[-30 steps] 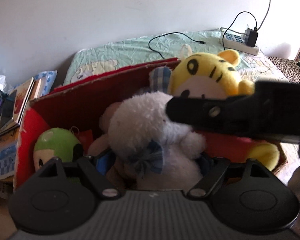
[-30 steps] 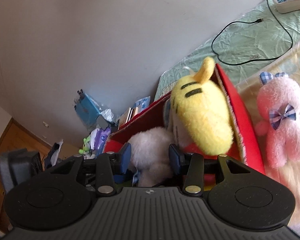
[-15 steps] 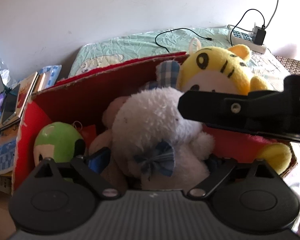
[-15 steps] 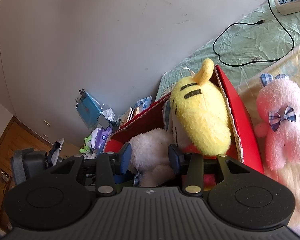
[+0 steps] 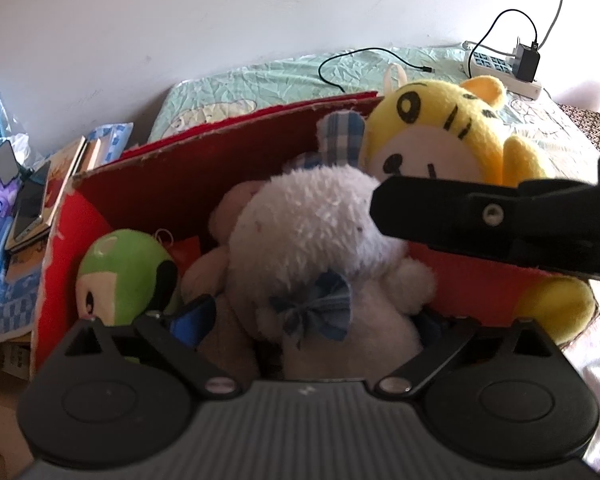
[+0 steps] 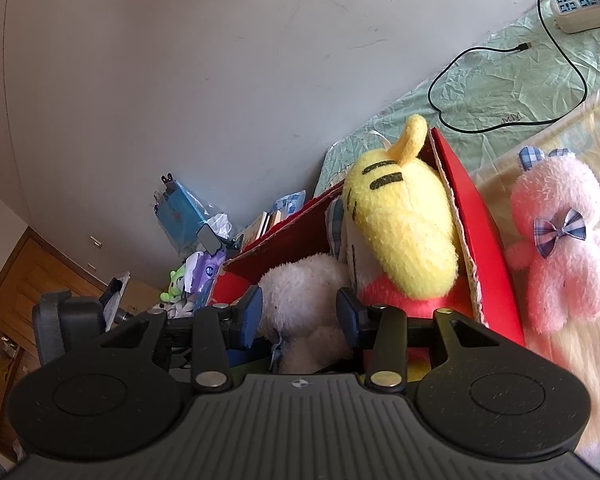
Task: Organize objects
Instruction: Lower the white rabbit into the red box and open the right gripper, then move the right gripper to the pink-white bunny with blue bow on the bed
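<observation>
Only "MM" reads on the green sheet (image 6: 512,116) behind the red box (image 6: 472,200).

Pretty clearly somebody's bedroom at home: there's a bed with a crinkly mint-green cartoon sheet (image 5: 284,80) pushed up against a plain white wall (image 5: 220,12), and a power strip (image 5: 500,68) with a charger plugged in lying on the sheet near the wall, its black cable (image 6: 512,80) trailing across it. A red cardboard box (image 5: 172,184) stuffed with plush toys sits in front of the bed, with a pink plush bunny (image 6: 560,240) just beside the box on the bedding. Left of the box there's a messy heap of books (image 5: 60,184) and packets, plus some wooden furniture (image 6: 16,280) further off that way.
</observation>
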A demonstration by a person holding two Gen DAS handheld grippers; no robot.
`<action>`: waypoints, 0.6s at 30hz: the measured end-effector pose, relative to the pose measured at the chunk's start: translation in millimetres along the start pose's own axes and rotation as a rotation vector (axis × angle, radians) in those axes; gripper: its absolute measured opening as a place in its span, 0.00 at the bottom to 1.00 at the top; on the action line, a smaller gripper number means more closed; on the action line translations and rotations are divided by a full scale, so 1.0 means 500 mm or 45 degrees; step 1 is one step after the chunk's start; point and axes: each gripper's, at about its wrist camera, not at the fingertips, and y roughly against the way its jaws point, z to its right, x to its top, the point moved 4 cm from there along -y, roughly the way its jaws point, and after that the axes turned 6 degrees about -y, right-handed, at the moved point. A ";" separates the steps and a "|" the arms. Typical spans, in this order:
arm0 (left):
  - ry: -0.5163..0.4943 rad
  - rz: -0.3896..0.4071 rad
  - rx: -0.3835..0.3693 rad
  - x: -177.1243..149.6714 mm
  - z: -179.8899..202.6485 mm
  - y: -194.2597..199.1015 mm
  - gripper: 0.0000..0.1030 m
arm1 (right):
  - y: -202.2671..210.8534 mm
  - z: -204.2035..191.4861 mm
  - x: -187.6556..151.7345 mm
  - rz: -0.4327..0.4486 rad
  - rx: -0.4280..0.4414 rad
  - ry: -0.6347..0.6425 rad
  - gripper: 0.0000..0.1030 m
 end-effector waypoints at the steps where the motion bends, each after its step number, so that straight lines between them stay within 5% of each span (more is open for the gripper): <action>1: 0.000 0.005 0.004 -0.001 0.000 0.004 0.95 | 0.002 0.000 -0.001 0.001 0.001 0.000 0.42; 18: 0.044 0.120 0.053 -0.001 0.030 0.108 0.98 | 0.096 0.018 -0.006 0.035 0.094 -0.007 0.45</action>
